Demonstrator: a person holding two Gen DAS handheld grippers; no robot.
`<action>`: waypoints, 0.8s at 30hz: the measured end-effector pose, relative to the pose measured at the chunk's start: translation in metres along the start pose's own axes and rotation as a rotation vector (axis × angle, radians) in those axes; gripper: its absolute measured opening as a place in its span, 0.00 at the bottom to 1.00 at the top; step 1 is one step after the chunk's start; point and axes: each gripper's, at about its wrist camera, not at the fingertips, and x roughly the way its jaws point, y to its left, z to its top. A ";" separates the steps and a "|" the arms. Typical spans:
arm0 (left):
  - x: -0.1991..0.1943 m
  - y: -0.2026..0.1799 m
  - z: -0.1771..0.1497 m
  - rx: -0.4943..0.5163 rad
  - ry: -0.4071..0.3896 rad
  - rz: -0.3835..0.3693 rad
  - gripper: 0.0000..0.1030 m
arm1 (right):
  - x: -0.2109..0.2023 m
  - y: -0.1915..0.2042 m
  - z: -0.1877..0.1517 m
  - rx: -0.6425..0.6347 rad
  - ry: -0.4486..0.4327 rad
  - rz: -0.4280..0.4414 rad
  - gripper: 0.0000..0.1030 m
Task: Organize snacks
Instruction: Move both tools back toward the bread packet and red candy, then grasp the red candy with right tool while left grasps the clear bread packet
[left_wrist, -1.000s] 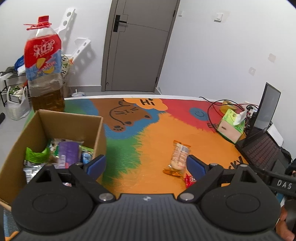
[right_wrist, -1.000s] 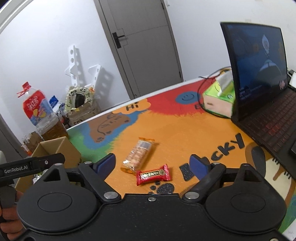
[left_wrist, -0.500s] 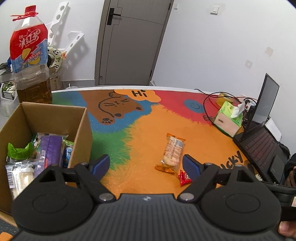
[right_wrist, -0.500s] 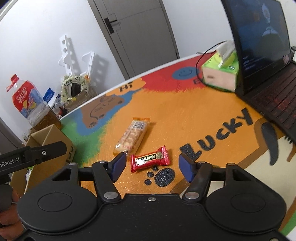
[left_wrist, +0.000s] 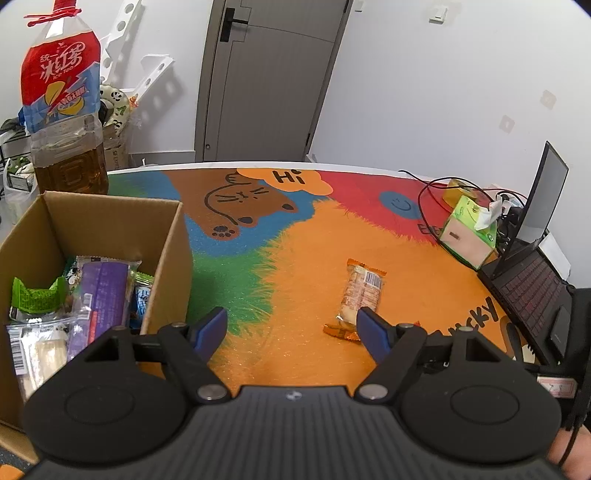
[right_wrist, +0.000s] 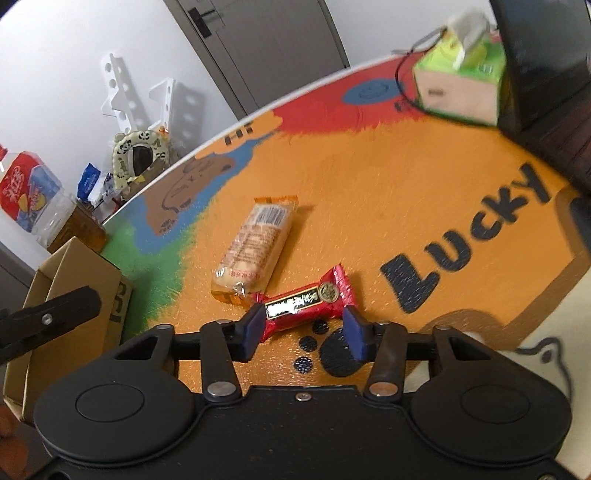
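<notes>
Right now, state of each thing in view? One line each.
Cardboard box: open, several snack packs inside.
Red candy: flat on table, between right gripper jaws, which have been closing; contact unclear.
Cracker pack: sealed, lying on table.
Left gripper: open, empty, has been narrowing.
Tea bottle: upright, partly full.
Laptop: lid open.
Door: shut.

It looks like a room in a home or small office: plain white walls, a grey door (left_wrist: 266, 81), a table (left_wrist: 295, 236) with a colourful cartoon cover, an open laptop (left_wrist: 532, 266), a tissue box (left_wrist: 469, 236) and a big tea bottle (left_wrist: 62, 107).
</notes>
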 end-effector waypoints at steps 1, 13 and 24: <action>0.001 0.000 0.000 0.003 -0.001 0.003 0.74 | 0.001 0.000 0.000 -0.001 -0.010 -0.001 0.42; 0.011 -0.005 0.000 0.018 0.002 0.017 0.74 | 0.001 0.002 0.015 -0.039 -0.079 -0.068 0.10; 0.012 -0.008 0.000 0.023 0.002 0.030 0.74 | 0.014 0.016 0.012 -0.080 -0.039 -0.068 0.35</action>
